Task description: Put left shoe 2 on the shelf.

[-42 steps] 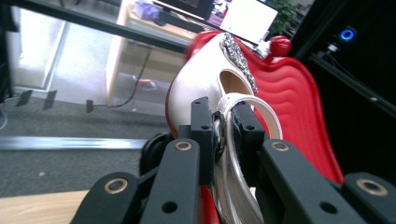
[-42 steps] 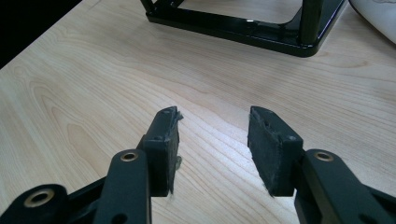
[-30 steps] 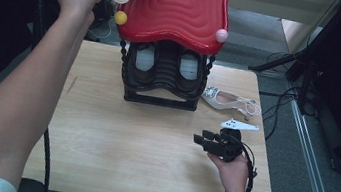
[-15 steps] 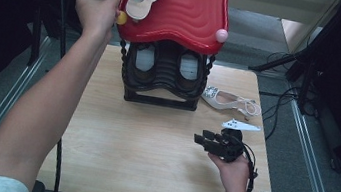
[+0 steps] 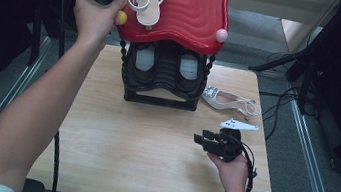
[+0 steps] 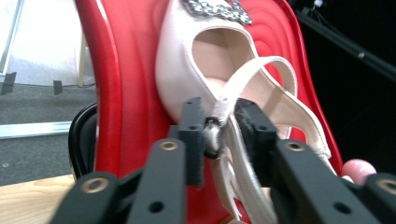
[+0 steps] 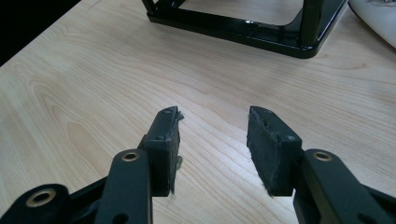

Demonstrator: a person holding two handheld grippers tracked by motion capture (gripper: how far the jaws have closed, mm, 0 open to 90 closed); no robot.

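Left gripper (image 6: 219, 126) astride sandal (image 6: 210, 56) strap

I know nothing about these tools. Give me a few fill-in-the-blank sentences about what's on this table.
1. One white sandal lies on the ____ wavy shelf.
2. The second sandal lies on the wooden ____, to the right of the black stand.
3. The right tool has its jaws ____, with nothing between them.
4. The ball at the shelf's right corner is ____.

Missing words: red; table; open; pink.
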